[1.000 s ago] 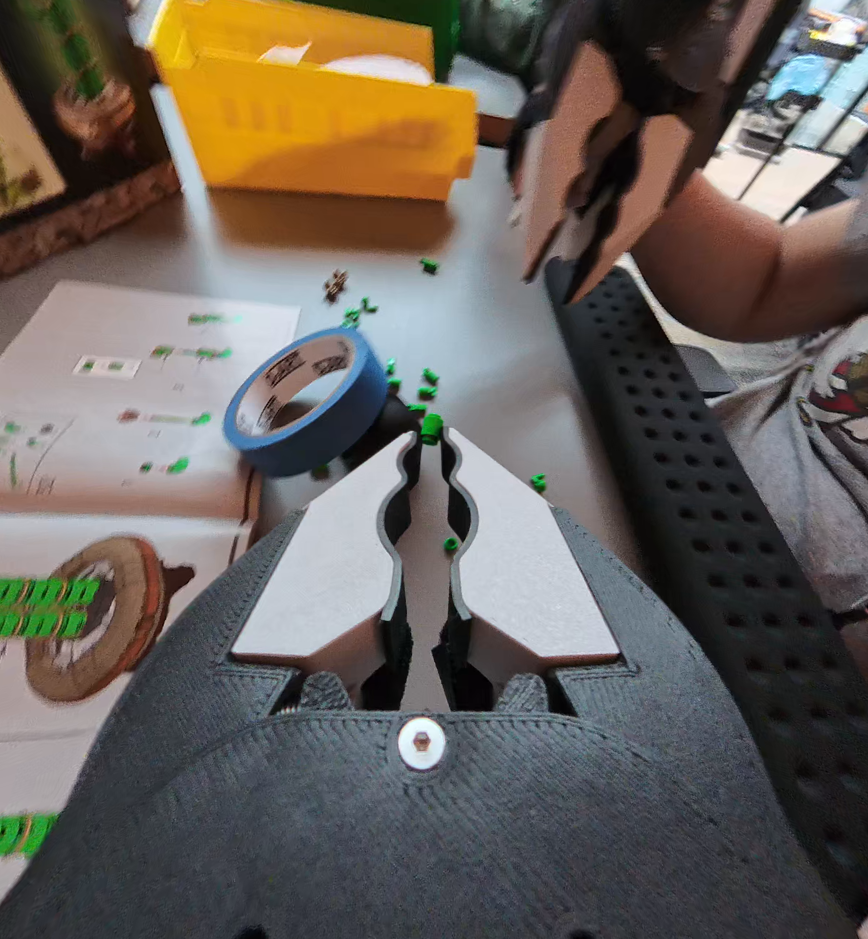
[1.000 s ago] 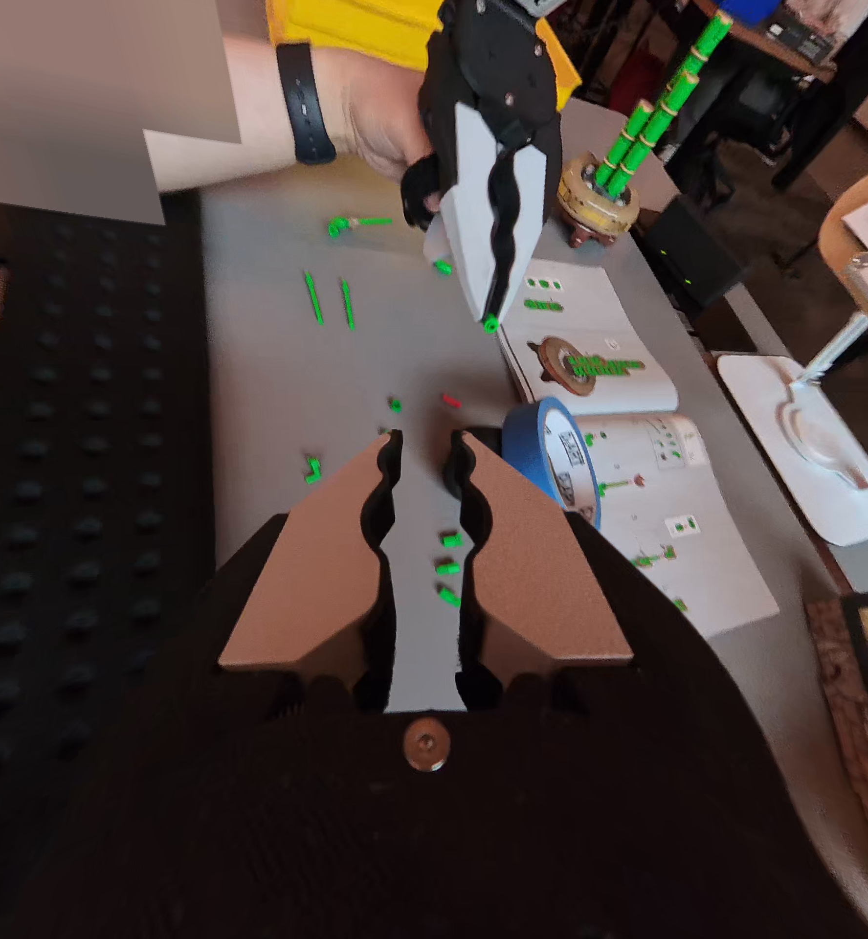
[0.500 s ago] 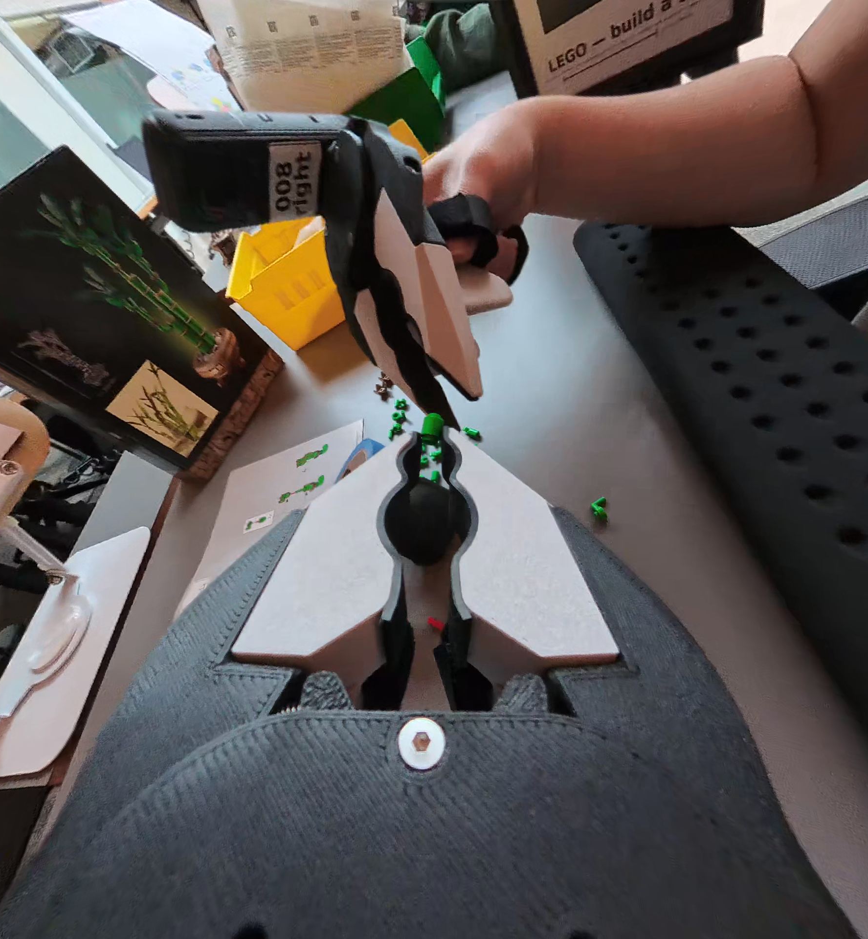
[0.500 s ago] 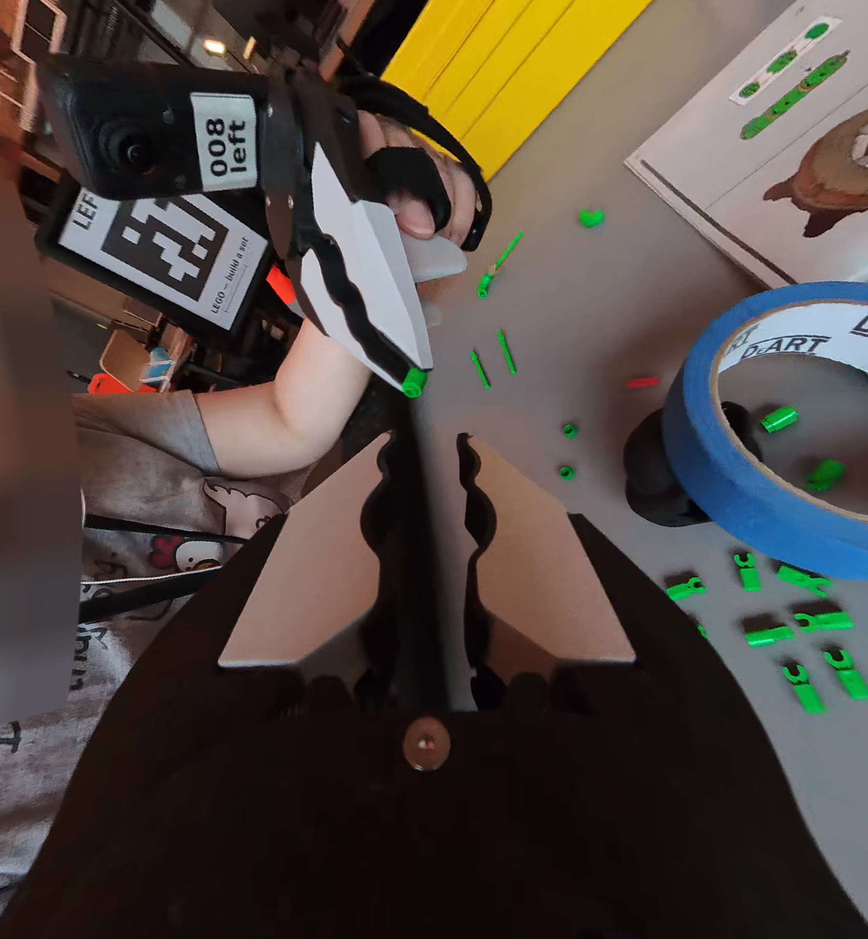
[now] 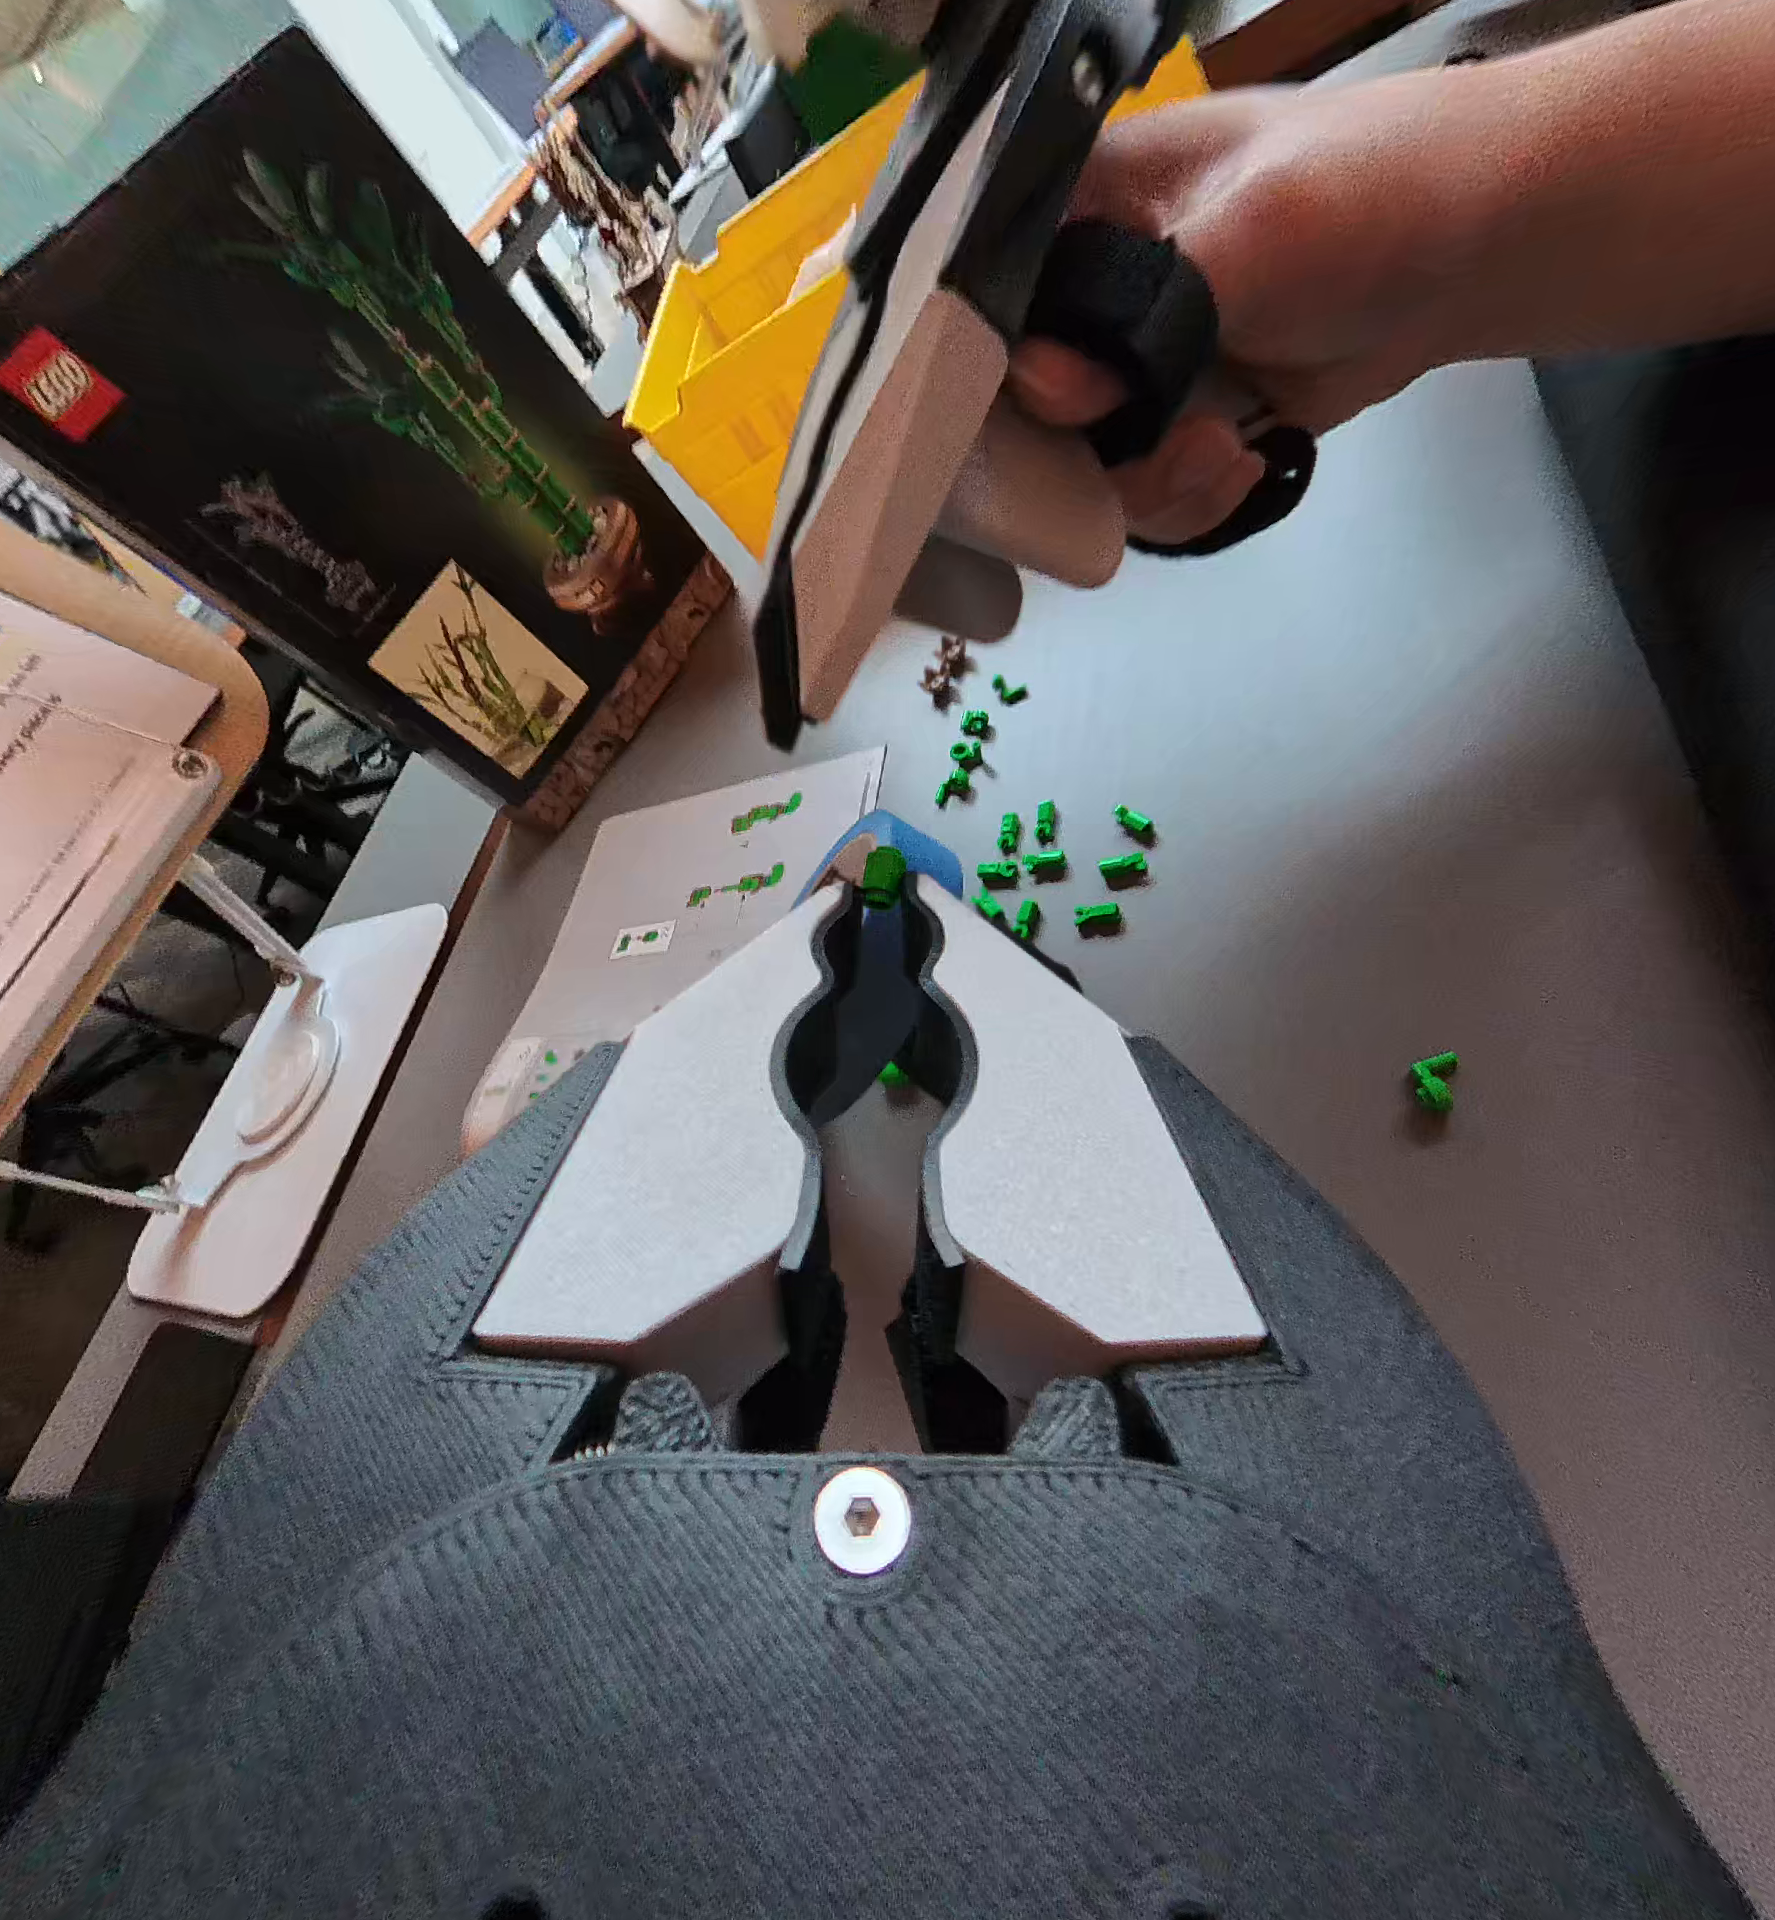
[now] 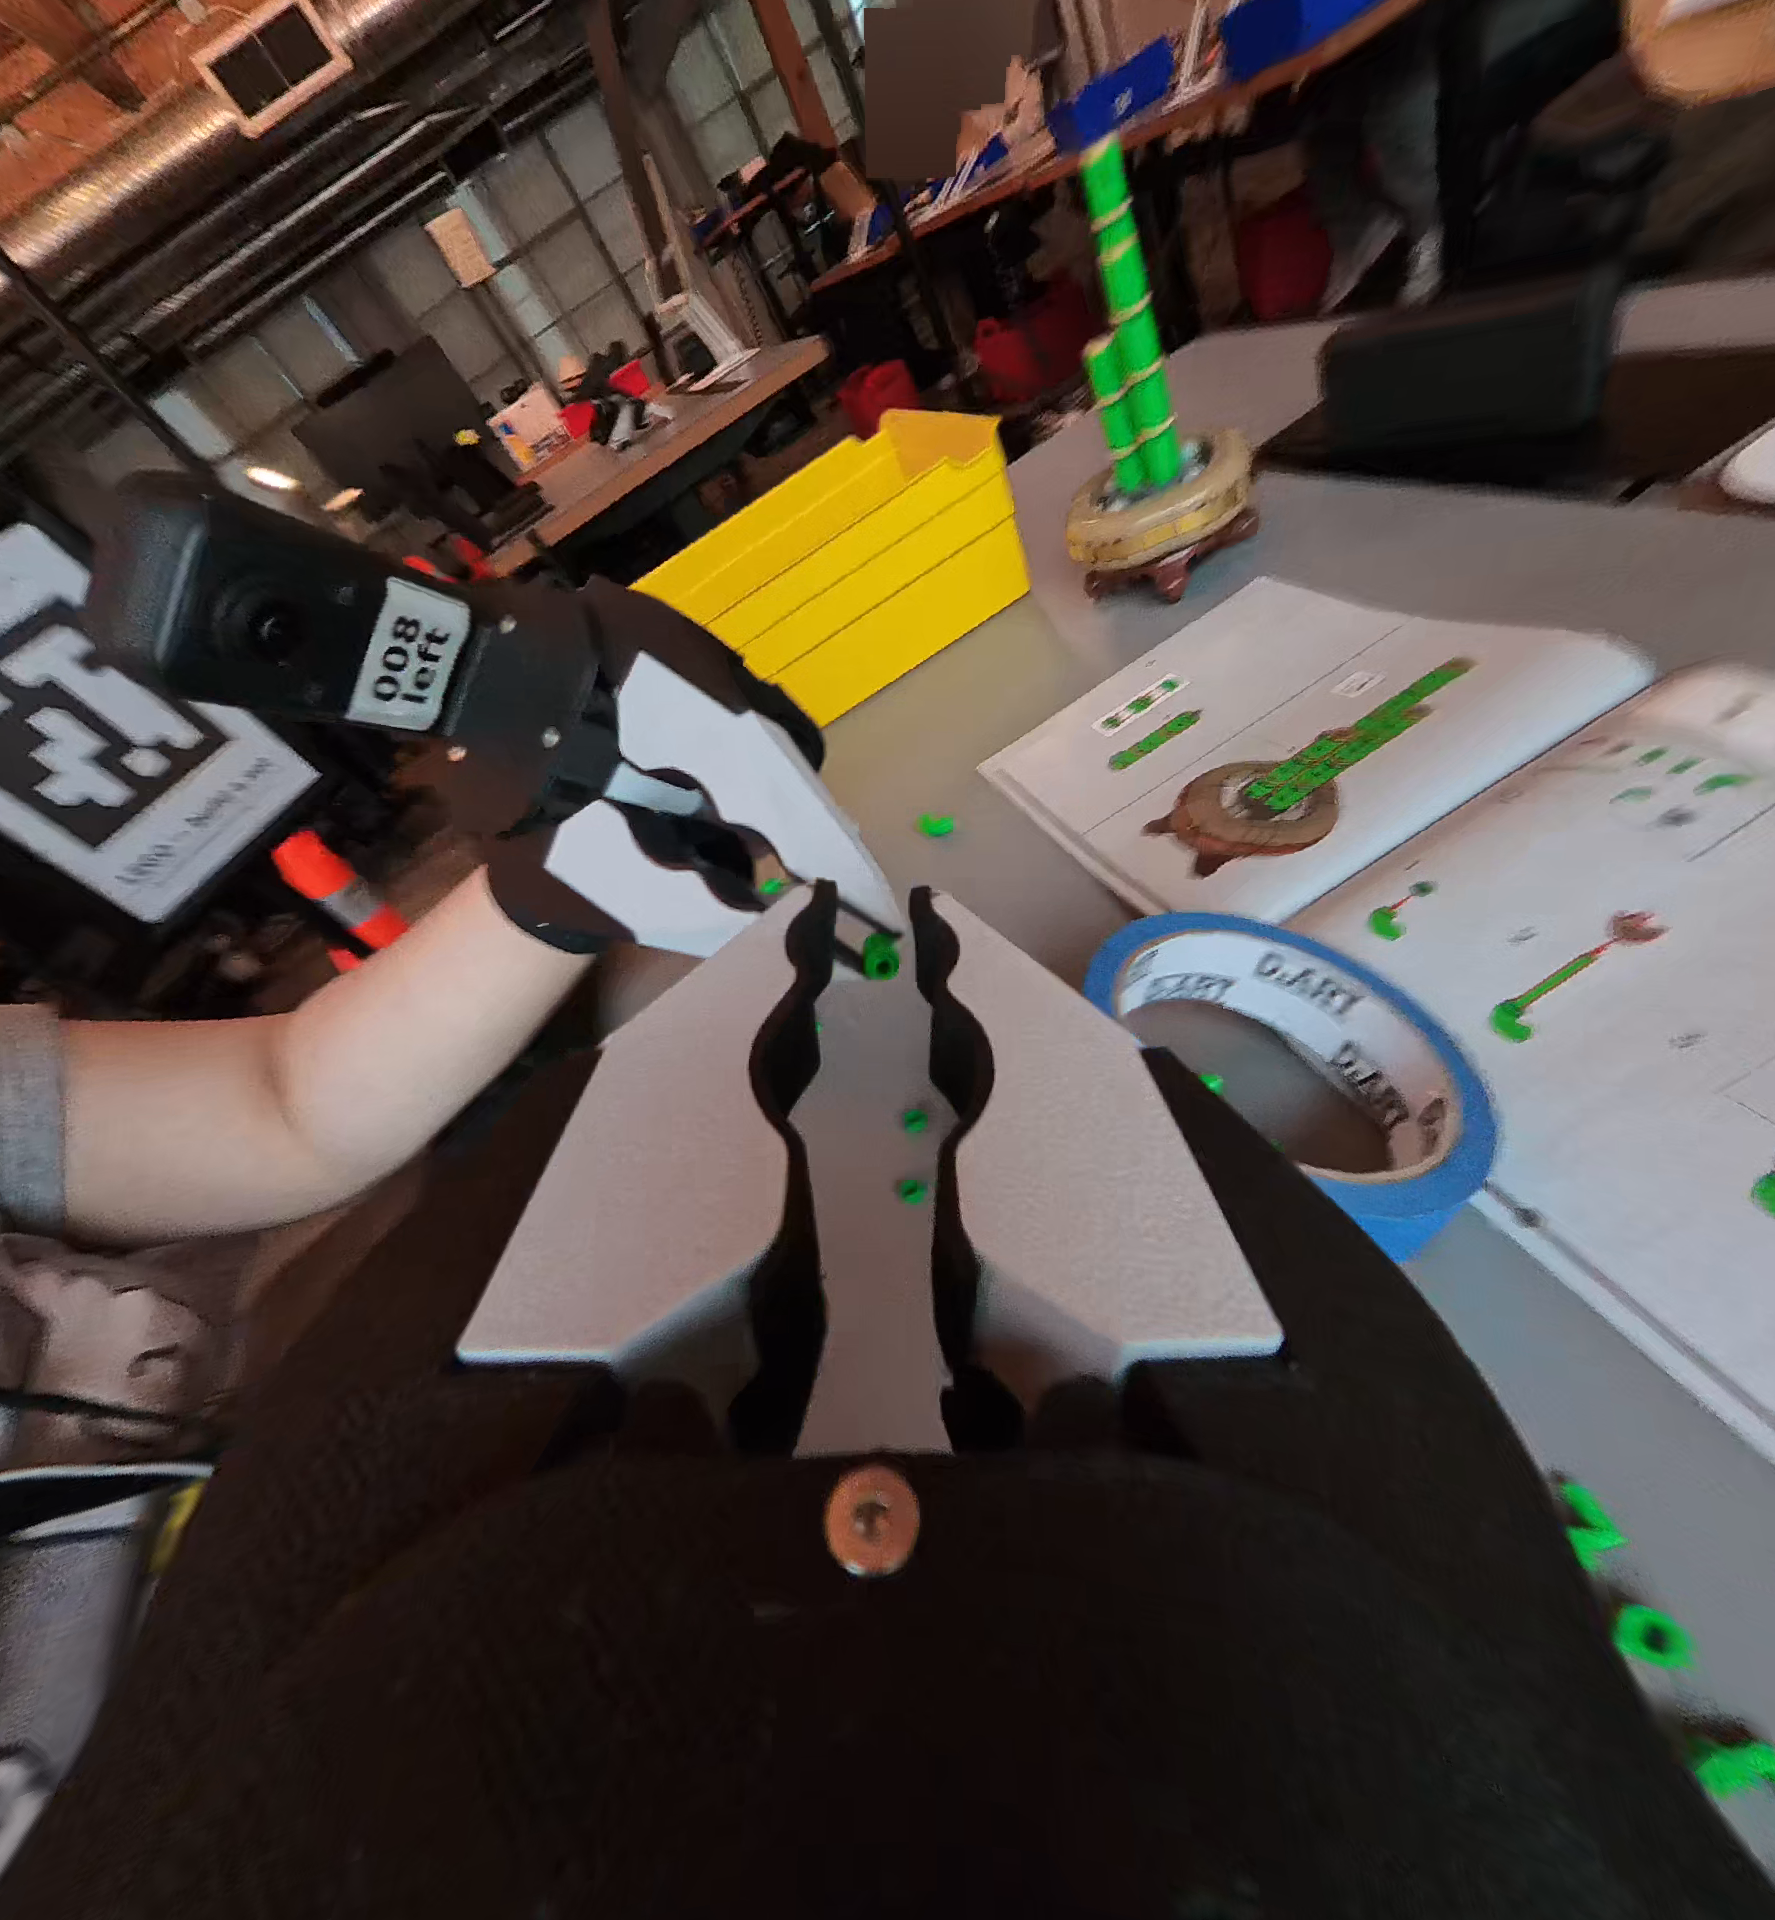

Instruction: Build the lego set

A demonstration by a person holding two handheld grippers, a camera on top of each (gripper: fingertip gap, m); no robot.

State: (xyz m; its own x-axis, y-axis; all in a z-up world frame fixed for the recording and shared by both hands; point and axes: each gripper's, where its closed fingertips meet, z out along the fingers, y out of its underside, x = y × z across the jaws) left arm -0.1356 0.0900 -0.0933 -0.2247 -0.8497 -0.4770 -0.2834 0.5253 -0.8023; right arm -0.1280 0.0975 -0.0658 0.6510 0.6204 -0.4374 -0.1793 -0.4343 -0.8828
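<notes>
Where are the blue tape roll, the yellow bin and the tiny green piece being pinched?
blue tape roll [image 6: 1423, 1195]: right wrist view, on its outer blue band.
yellow bin [image 6: 862, 582]: right wrist view, on its long side wall.
tiny green piece [image 5: 881, 865]: left wrist view, on its top.

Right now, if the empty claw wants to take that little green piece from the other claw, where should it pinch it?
Probably the free end. The left claw pinches the green piece at its fingertips, so only the end poking out past them is bare. The open right claw faces it, so come straight in from the front.
</notes>
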